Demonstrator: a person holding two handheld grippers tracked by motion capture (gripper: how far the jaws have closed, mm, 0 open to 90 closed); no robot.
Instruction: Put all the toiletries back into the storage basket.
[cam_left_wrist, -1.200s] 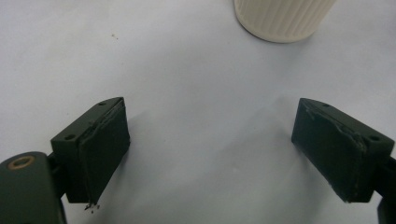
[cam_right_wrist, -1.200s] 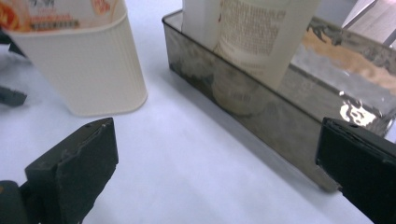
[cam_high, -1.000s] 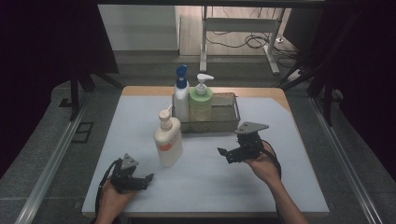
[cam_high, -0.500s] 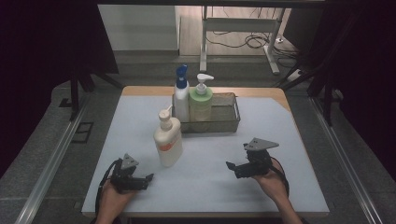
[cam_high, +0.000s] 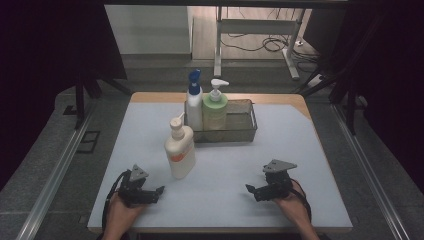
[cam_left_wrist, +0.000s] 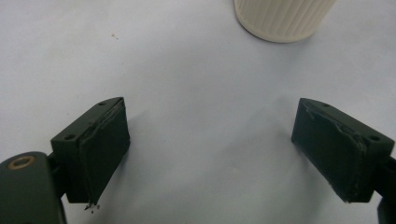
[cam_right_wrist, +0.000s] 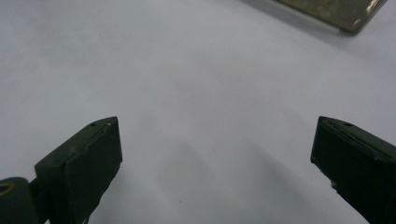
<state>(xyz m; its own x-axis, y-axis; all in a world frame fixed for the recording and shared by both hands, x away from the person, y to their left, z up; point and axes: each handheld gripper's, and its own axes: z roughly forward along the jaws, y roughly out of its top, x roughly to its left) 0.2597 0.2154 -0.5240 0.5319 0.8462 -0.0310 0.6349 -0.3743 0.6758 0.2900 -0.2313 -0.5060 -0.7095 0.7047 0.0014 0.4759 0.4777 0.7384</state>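
Left gripper (cam_high: 159, 190) jaws spread, empty — cream pump bottle (cam_high: 180, 150) just ahead. Right gripper (cam_high: 248, 188) spread too (nothing between) — wire basket (cam_high: 246, 131) well beyond.

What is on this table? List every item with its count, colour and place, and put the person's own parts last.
White table top: one, pale grey-white, under everything.
Wire mesh basket: one, grey metal, centre back of the table.
White spray bottle with blue top: one, upright in the basket's left end.
Green pump bottle with white pump: one, upright in the basket, beside the spray bottle.
Cream pump bottle with orange label: one, upright on the table, in front of the basket's left end.
Left gripper: one, black, near left, jaws open and holding nothing.
Right gripper: one, black, near right, jaws open and holding nothing.
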